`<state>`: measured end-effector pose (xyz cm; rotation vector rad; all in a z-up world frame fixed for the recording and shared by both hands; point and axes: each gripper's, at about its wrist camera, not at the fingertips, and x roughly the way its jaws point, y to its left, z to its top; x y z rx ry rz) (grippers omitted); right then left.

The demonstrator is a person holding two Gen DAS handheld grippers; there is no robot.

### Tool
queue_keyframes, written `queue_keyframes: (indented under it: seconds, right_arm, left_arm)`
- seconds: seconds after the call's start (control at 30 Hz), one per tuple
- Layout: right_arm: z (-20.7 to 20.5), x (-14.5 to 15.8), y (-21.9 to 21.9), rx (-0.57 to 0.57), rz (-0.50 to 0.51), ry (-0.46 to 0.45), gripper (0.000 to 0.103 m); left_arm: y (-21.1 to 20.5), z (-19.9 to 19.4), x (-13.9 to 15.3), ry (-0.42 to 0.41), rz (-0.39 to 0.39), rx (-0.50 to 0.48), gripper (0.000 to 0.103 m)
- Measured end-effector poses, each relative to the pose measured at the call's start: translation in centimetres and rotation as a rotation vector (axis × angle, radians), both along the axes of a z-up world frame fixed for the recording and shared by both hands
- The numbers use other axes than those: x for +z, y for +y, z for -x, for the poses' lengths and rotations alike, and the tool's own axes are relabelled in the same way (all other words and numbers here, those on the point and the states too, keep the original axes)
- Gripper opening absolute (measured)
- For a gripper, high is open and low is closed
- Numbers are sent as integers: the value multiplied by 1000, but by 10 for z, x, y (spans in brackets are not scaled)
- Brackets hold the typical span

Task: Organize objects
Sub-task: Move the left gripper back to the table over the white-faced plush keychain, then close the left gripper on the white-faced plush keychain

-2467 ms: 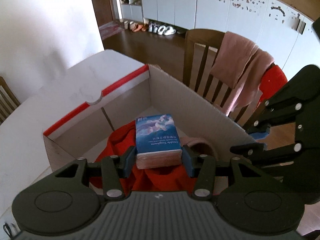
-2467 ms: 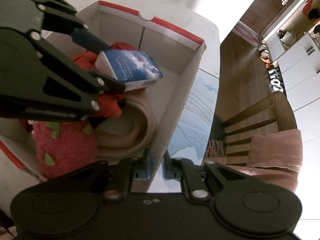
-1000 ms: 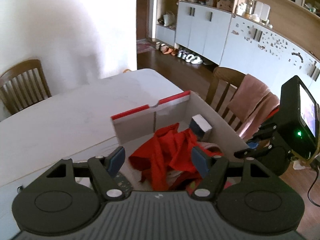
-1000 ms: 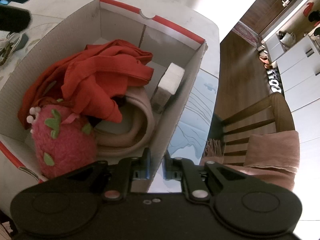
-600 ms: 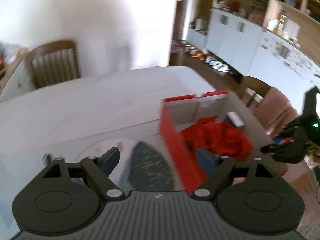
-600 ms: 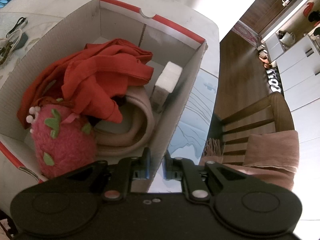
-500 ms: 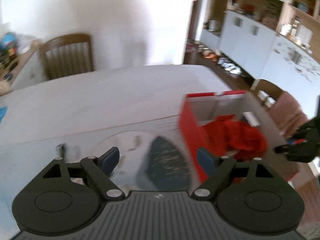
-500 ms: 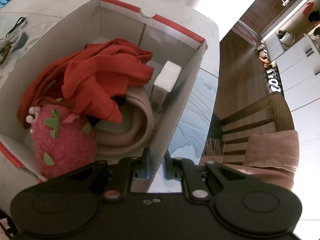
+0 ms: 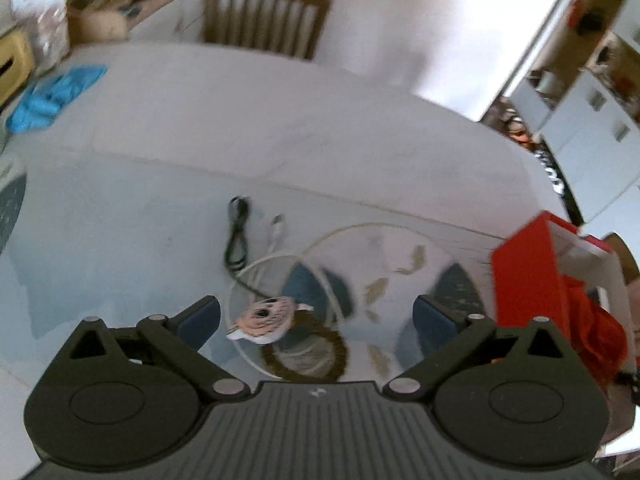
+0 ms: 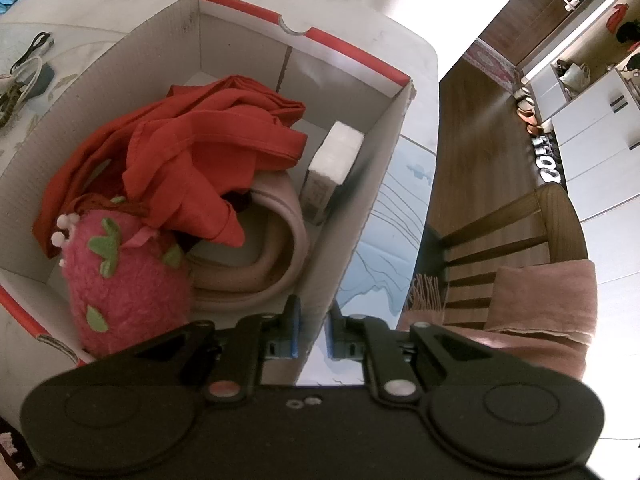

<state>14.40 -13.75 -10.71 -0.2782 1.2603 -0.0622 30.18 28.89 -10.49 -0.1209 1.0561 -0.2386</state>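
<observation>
My right gripper (image 10: 311, 334) is shut on the near wall of the red-rimmed cardboard box (image 10: 352, 216). Inside the box lie a red cloth (image 10: 192, 152), a pink strawberry plush (image 10: 124, 284), a beige curved cushion (image 10: 276, 248) and a tissue pack (image 10: 332, 164) standing against the right wall. My left gripper (image 9: 316, 320) is open and empty above the table. Between its fingers lie a small round toy face (image 9: 264, 320), a brown ring (image 9: 304, 360), a white cable (image 9: 280, 264) and a black cable (image 9: 236, 236). The box (image 9: 528, 280) shows at the right edge there.
A white table (image 9: 280, 120) carries a printed mat (image 9: 384, 280). A blue cloth (image 9: 52, 92) lies far left. A wooden chair (image 9: 264, 20) stands behind the table. Another chair with a pink towel (image 10: 536, 300) stands right of the box.
My left gripper let go of the tissue pack in the box, opened, and swung left, away from the box to over the cables and toy. My right gripper has not moved.
</observation>
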Motion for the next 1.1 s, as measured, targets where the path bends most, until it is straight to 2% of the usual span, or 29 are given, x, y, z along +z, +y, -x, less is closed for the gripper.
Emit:
queue_keyframes:
  seconds: [0.23,0.33,0.47,0.6,0.67,0.77,0.87,1.03,1.1]
  right_arm:
    - [-1,-1,2,1,11,2,11]
    - [0,-1,2,-2,12,1,12]
    - [-1,-1,2,-4,10,1,12]
    - [-1,-1,2,-3,10,1,12]
    - [-1,-1,2,-3,10,1,12]
    - [-1,-1,2,-3,10,1,12]
    - [-1,-1,2,-3,11,1,12]
    - [-2,-1,2,-2,12,1,12]
    - [-2,-1,2,-2,11,1,12]
  left_arm:
    - [6,-19,-36,72,-46,46,103]
    - [9,-21,-41,81,-52,87,102]
    - [8,-25,-43,88,-53,85,100]
    - [8,-28,-48,114,-38,90,75]
    - [6,-28,-49,118,-44,89,72]
    - [4,-27,-51,125,-36,79,55]
    - [2,-25,-51,125,-46,69,51]
    - [2,-23,-50,115,-63,73,32]
    - [2,-22,-50,109,-67,69,31]
